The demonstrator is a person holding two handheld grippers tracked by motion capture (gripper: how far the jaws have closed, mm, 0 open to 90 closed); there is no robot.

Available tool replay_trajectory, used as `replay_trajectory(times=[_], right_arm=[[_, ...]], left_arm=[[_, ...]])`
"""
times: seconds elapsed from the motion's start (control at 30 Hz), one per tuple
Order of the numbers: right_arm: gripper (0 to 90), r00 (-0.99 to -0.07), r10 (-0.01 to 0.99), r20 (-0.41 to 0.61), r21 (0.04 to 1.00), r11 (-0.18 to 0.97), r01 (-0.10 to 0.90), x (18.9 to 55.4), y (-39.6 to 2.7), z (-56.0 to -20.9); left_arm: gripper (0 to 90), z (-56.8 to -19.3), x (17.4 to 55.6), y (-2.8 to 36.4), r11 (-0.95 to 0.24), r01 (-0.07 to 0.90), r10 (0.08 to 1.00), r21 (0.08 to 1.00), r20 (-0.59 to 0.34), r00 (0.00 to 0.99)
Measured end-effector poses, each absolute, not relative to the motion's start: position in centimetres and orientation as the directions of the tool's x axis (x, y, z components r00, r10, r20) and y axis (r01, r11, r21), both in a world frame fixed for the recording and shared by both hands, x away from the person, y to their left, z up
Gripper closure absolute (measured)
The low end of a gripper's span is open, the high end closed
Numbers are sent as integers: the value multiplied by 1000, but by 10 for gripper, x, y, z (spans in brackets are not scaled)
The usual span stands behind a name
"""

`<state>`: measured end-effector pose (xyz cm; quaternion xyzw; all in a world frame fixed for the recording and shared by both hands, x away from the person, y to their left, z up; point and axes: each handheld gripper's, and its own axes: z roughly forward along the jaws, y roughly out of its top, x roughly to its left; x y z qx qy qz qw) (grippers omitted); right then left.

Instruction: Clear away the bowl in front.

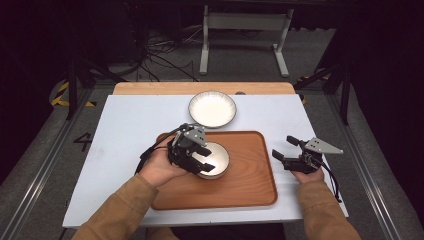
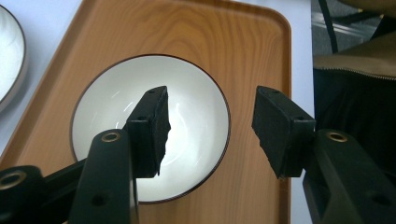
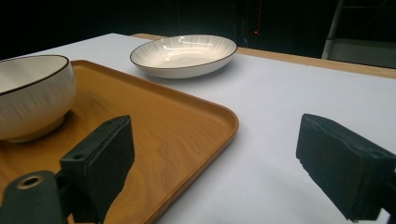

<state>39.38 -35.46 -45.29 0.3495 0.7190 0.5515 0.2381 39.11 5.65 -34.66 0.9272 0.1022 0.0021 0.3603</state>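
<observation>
A white bowl [image 1: 218, 156] with a dark rim stands on the wooden tray [image 1: 240, 185], left of its middle. My left gripper [image 1: 206, 159] hovers over the bowl's near left rim and is open. In the left gripper view, one pad hangs above the inside of the bowl [image 2: 196, 116] and the other outside the rim over the tray [image 2: 210, 32], neither pressing on it. My right gripper [image 1: 282, 146] is open and holds nothing, low over the white table just right of the tray. The right gripper view shows the bowl [image 3: 32, 88] on the tray [image 3: 163, 126] to its left.
A shallow white plate [image 1: 212, 108] lies on the white table [image 1: 130, 125] just behind the tray; it also appears as the plate [image 3: 184, 51] in the right gripper view. A wooden strip runs along the table's far edge. Cables and a metal stand are on the floor beyond.
</observation>
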Motion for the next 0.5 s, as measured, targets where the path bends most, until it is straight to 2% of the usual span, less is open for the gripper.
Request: replay_trajectory(times=[0.5], right_arm=[[114, -640, 768, 38, 959, 151, 239, 394, -354, -453]], left_arm=[[447, -347, 385, 97, -604, 264, 322, 752, -72, 944]])
